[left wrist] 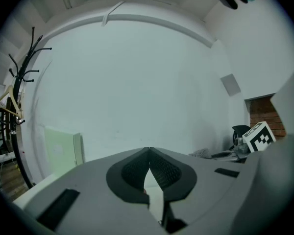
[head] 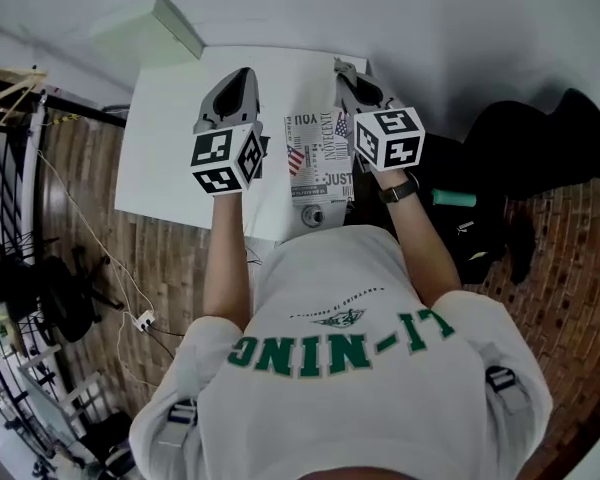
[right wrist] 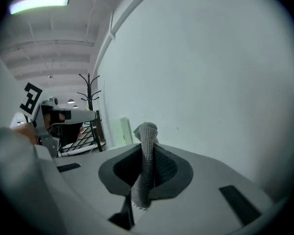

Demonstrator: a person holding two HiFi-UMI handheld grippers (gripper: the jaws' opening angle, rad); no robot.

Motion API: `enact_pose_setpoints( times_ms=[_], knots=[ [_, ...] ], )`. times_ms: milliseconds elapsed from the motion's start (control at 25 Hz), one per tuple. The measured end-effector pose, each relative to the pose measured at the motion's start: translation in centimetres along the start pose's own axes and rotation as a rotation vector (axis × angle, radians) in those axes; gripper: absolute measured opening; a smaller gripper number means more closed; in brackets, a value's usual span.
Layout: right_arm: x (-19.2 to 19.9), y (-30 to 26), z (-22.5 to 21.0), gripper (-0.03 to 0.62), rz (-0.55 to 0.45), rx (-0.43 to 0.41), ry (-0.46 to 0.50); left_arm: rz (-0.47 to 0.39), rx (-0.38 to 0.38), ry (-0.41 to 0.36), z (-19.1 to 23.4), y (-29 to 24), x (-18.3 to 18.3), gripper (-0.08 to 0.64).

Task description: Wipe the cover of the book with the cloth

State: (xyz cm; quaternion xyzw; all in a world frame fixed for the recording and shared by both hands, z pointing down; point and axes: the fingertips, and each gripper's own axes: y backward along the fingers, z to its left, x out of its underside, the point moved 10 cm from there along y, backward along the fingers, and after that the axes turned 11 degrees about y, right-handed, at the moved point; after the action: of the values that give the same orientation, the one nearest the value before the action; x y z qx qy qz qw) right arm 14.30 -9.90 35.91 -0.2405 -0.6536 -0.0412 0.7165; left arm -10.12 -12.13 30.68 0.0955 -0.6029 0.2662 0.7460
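Forearms (head: pixel 225 258) stretch forward, left hand-held gripper (left wrist: pixel 148 152) clenched empty, right hand-held gripper (right wrist: pixel 149 151) pinching the cloth (right wrist: pixel 146 131).

This looks like a plain workroom or small studio rather than a home. A bare white rectangular table (head: pixel 170 158) stands against a blank pale wall, on a floor of reddish-brown brick (head: pixel 170 258). A long fluorescent strip light (right wrist: pixel 39 3) hangs under an unfinished ceiling with exposed beams, and a white pipe (left wrist: pixel 152 21) runs along the top of the wall. A black metal coat stand (right wrist: pixel 89 94) stands in the corner, a pale green flat board (left wrist: pixel 61 148) leans against the wall, a small white plug block (head: pixel 143 320) with loose cables lies on the floor, and a black metal rack (head: pixel 5 148) lines the left side.
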Motion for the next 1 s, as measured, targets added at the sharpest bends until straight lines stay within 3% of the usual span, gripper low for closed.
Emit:
enact_pose_setpoints(
  times_ms=[160,360,1000],
  knots=[
    [-4.3,1.0,-1.0,0.04,-0.079,0.089,0.04,-0.03,-0.019,-0.014,-0.7,-0.4,-3.0,0.012],
    [-6.9,2.2,-0.9,0.04,-0.106,0.178,0.119,-0.066,-0.024,-0.029,-1.2,-0.6,-4.1,0.012],
    [-6.8,3.1,1.6,0.039,-0.119,0.247,0.118,-0.047,-0.002,-0.021,0.7,0.9,-2.0,0.012]
  ],
)
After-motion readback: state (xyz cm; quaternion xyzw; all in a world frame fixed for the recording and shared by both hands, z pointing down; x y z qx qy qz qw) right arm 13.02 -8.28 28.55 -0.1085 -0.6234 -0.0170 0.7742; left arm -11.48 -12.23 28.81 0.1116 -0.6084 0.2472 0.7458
